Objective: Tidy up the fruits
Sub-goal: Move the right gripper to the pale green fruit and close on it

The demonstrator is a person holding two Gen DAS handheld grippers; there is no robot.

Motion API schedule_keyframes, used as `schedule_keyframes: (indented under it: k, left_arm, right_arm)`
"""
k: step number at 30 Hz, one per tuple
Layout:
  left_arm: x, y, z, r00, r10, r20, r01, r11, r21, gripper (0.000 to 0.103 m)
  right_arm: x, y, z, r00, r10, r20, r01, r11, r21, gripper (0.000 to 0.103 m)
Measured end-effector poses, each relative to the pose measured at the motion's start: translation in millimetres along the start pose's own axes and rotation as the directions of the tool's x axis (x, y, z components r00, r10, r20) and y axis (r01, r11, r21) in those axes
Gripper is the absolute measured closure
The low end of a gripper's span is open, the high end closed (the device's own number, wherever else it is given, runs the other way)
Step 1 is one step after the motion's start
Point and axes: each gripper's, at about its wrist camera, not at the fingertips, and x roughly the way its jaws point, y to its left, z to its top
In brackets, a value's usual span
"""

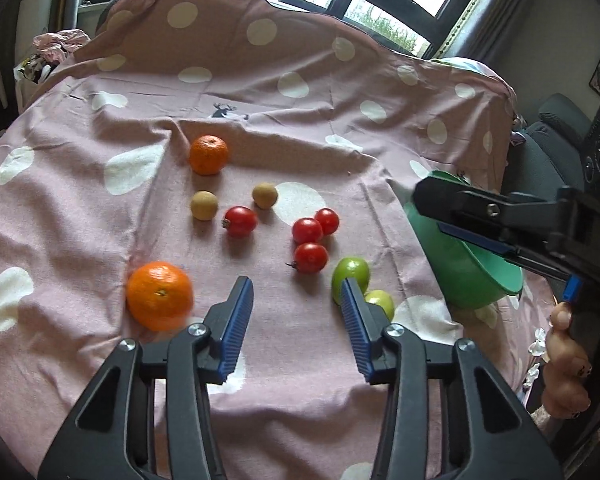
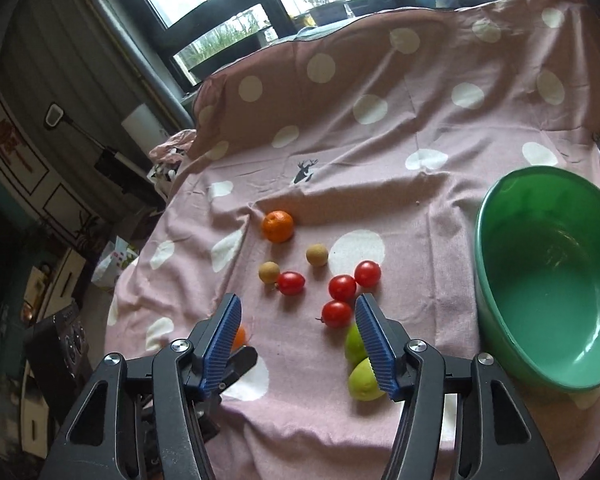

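Left hand-held gripper (image 1: 298, 294) part open, empty; right hand-held gripper (image 2: 298, 308) likewise, above cloth (image 1: 80, 208).

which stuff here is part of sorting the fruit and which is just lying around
Part of the job:
- two oranges
- two small brown fruits
- four red tomatoes
- two green fruits
- green bowl, empty
- left gripper and right gripper, both empty

Just lying about:
- spotted pink cloth
- crumpled clothes
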Motion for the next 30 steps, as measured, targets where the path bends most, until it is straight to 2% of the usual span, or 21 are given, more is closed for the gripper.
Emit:
schedule_keyframes:
  k: [2,5,10,15,24,30]
  left_arm:
    - [12,-9,-4,0.998,-0.046,-0.038,0.046,0.999,0.002,0.064]
    - [27,-18,-10,0.992,-0.088,-0.085,0.088,0.996,-0.006,0.068]
    - [41,-28,-15,0.982,-0.135,-0.129,0.133,0.991,-0.022,0.07]
    - [49,-33,-19,0.978,-0.137,-0.159,0.137,0.99,-0.013,0.071]
    - [66,-33,-22,0.965,-0.159,-0.209,0.155,0.987,-0.038,0.071]
    - [70,-38,-23,0.968,-0.15,-0.202,0.147,0.989,-0.028,0.069]
  right_arm:
    - [9,-7,-6,0.999,-0.041,-0.022,0.041,0.999,0.007,0.058]
    - [29,-20,-15,0.992,-0.071,-0.107,0.074,0.997,0.03,0.069]
    - [39,-34,-25,0.984,-0.068,-0.167,0.078,0.995,0.054,0.069]
    - [49,-45,-29,0.976,-0.06,-0.21,0.079,0.994,0.082,0.068]
    - [57,-55,-31,0.968,-0.106,-0.226,0.128,0.988,0.088,0.068]
    - [61,-57,-33,0.962,-0.131,-0.239,0.152,0.986,0.073,0.068]
